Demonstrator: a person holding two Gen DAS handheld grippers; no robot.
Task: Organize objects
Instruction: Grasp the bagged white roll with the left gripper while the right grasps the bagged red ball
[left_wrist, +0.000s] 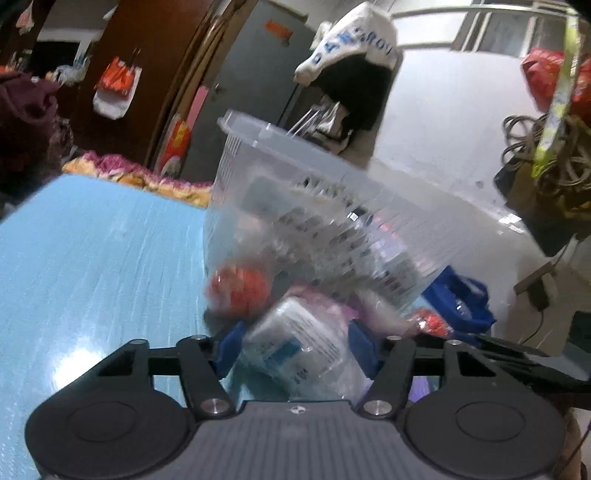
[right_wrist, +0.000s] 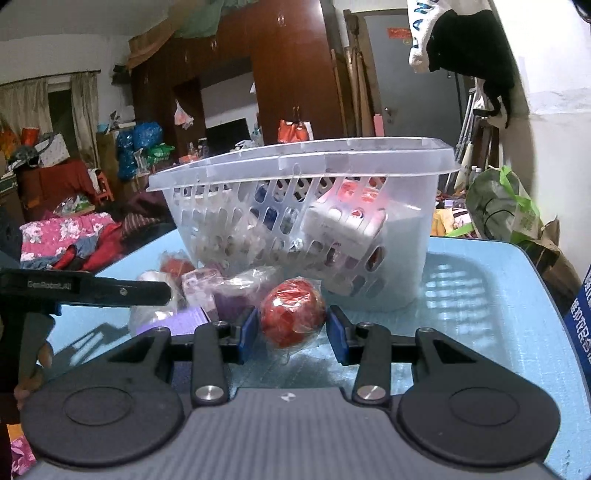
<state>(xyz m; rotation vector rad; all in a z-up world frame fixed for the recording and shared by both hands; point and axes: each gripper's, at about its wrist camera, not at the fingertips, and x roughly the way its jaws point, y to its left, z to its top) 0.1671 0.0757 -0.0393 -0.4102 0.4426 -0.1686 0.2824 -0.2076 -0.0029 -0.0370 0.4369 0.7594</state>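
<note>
A clear slotted basket (right_wrist: 402, 236) holding boxes and packets stands on the light blue table (right_wrist: 480, 314). Just in front of it, my right gripper (right_wrist: 293, 334) is shut on a red ball in plastic wrap (right_wrist: 291, 314). Purple and white wrapped packets (right_wrist: 229, 291) lie in a heap to the left of the ball. In the left wrist view the basket (left_wrist: 258, 177) looks tilted and blurred. My left gripper (left_wrist: 295, 349) is shut on a clear packet with a white and teal label (left_wrist: 299, 347). A second red wrapped item (left_wrist: 238, 291) lies at the basket's foot.
The left tool's black frame (right_wrist: 85, 291) and a hand (right_wrist: 37, 362) reach in from the left. A blue box (right_wrist: 580, 306) and a green bag (right_wrist: 498, 206) sit past the table's right edge. Clothes hang on the white wall (left_wrist: 443, 129). Cluttered furniture fills the room behind.
</note>
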